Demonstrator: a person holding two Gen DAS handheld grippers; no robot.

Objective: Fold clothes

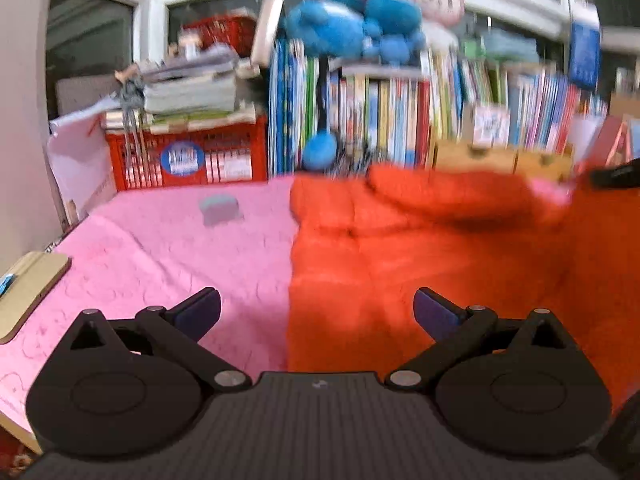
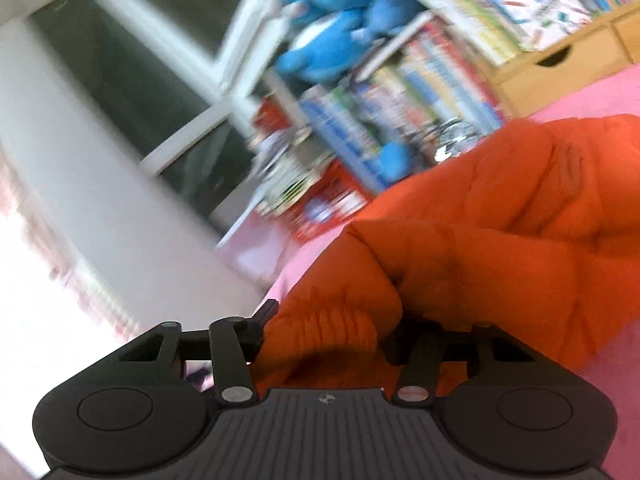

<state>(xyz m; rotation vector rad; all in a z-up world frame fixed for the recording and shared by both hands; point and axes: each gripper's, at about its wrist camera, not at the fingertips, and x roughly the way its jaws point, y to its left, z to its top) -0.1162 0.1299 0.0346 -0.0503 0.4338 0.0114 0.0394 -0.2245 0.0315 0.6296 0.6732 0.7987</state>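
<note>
An orange padded jacket (image 1: 400,280) lies on the pink cloth (image 1: 180,248), covering its right half. One sleeve (image 1: 452,196) is raised across the jacket's far part, toward a dark shape at the right edge. My left gripper (image 1: 318,312) hovers open over the jacket's left edge with nothing between its fingers. In the right wrist view my right gripper (image 2: 332,332) is shut on a bunched, ribbed end of the orange jacket (image 2: 500,220), which fills the gap between the fingers (image 2: 268,316). This view is tilted and blurred.
A small grey object (image 1: 220,208) sits on the pink cloth. Behind it stand a red crate (image 1: 192,156), a packed bookshelf (image 1: 400,120), wooden drawers (image 1: 500,158) and blue and pink plush toys (image 1: 352,20). A wooden board (image 1: 28,284) lies at the left edge.
</note>
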